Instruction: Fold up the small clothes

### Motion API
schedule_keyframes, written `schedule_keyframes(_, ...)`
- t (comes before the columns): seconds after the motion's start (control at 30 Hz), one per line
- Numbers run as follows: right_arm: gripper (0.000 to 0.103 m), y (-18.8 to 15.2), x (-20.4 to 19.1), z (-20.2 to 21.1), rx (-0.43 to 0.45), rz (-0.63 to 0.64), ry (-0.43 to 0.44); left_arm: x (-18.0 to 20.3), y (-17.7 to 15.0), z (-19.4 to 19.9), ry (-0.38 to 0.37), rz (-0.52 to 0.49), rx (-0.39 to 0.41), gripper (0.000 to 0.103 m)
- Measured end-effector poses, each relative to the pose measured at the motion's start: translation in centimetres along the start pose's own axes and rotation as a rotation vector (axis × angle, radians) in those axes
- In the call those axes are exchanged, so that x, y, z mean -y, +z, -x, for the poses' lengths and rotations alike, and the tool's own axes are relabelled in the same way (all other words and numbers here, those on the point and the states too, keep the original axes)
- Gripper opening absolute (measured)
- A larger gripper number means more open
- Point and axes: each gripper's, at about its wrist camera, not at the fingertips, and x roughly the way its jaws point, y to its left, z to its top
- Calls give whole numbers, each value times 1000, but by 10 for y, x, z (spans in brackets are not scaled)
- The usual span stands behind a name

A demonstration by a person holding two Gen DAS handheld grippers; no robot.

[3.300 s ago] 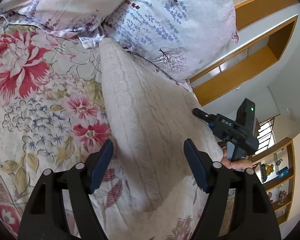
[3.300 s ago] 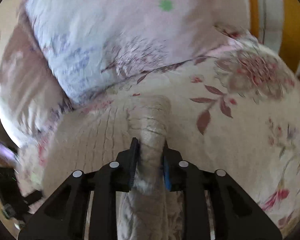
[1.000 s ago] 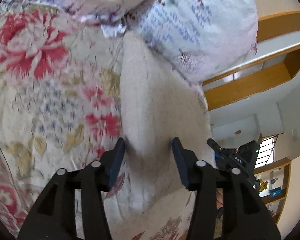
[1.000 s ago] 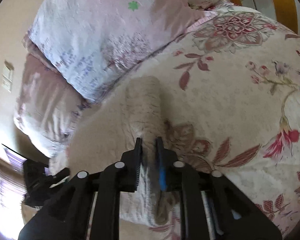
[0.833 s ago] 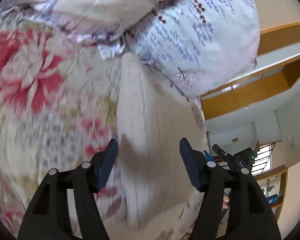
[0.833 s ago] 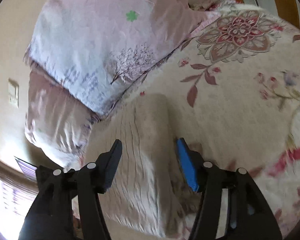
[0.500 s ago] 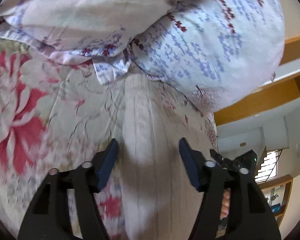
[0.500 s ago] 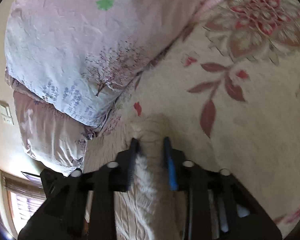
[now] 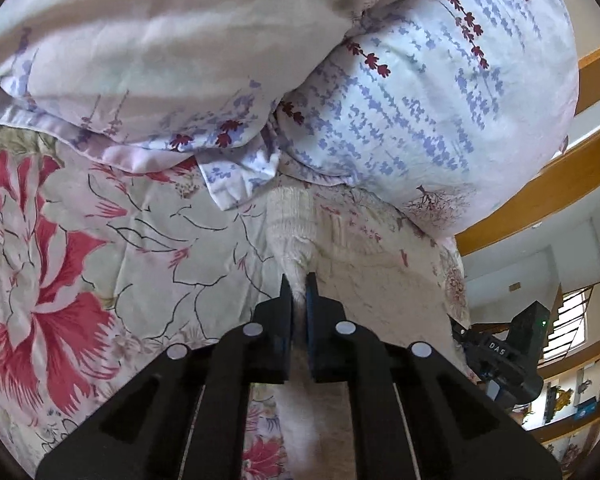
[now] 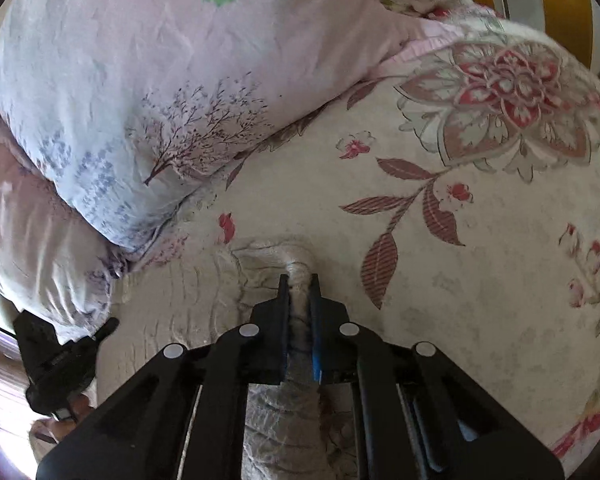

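Note:
A cream knitted garment (image 9: pixel 296 224) lies on the floral bedspread (image 9: pixel 100 240) just below the pillows. My left gripper (image 9: pixel 298 292) is shut on its far left corner, with the fabric pinched between the jaws. In the right wrist view the same garment (image 10: pixel 188 320) spreads to the left, and my right gripper (image 10: pixel 299 284) is shut on its bunched far right corner. Each gripper shows at the edge of the other's view: the right one in the left wrist view (image 9: pixel 500 356), the left one in the right wrist view (image 10: pixel 56 356).
Two large pillows (image 9: pixel 420 80) with lavender print lie directly beyond the garment and also show in the right wrist view (image 10: pixel 148 92). A wooden bed frame (image 9: pixel 548 184) and shelves stand at the right. The flowered bedspread (image 10: pixel 480 240) extends to the right.
Both grippers opened, moved forward along the garment toward the pillows, and shut on its far corners. The garment's far edge is now bunched in both jaws.

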Motion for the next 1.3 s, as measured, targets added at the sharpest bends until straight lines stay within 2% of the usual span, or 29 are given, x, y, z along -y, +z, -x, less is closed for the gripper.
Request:
schedule_keyframes(0.07,17,-2,-2,12,10,4,12,3,-3,9,-7,-4,11,14)
schedule_keyframes(0.17,46,-8,6,34,23,-23,49,8,-10,27,-28,-24,38,35)
schedule_keyframes(0.23,48,-15,10,48,30,-22,74,13,-18,42,-46,-53,44,56)
schedule_keyframes(0.27,48,-19,11,53,28,-20,81,16,-23,48,-57,-74,43,59)
schedule_keyframes(0.33,56,-26,18,59,16,-25,97,21,-34,59,-66,-131,39,76)
schedule_keyframes(0.37,63,-30,19,60,8,-30,106,24,-40,63,-66,-158,32,77)
schedule_keyframes(0.47,64,-38,25,60,-22,-47,145,31,-55,64,-75,-205,-8,81)
schedule_keyframes(0.57,66,-43,29,55,-61,-83,176,36,-68,55,-51,-231,-58,84)
schedule_keyframes(0.63,66,-46,30,48,-80,-97,188,39,-73,51,-20,-237,-74,84)
schedule_keyframes(0.77,66,-49,30,35,-116,-112,202,53,-82,40,98,-295,-58,85)
schedule_keyframes(0.83,66,-51,30,30,-120,-113,219,58,-83,35,155,-324,-47,89)
schedule_keyframes(0.9,67,-51,29,29,-116,-109,233,60,-83,34,181,-336,-33,93)
schedule_keyframes(1.13,66,-56,16,21,-131,-46,281,57,-76,23,155,-292,-75,95)
schedule_keyframes(1.3,63,-57,13,21,-122,-26,282,60,-76,17,146,-289,-84,95)
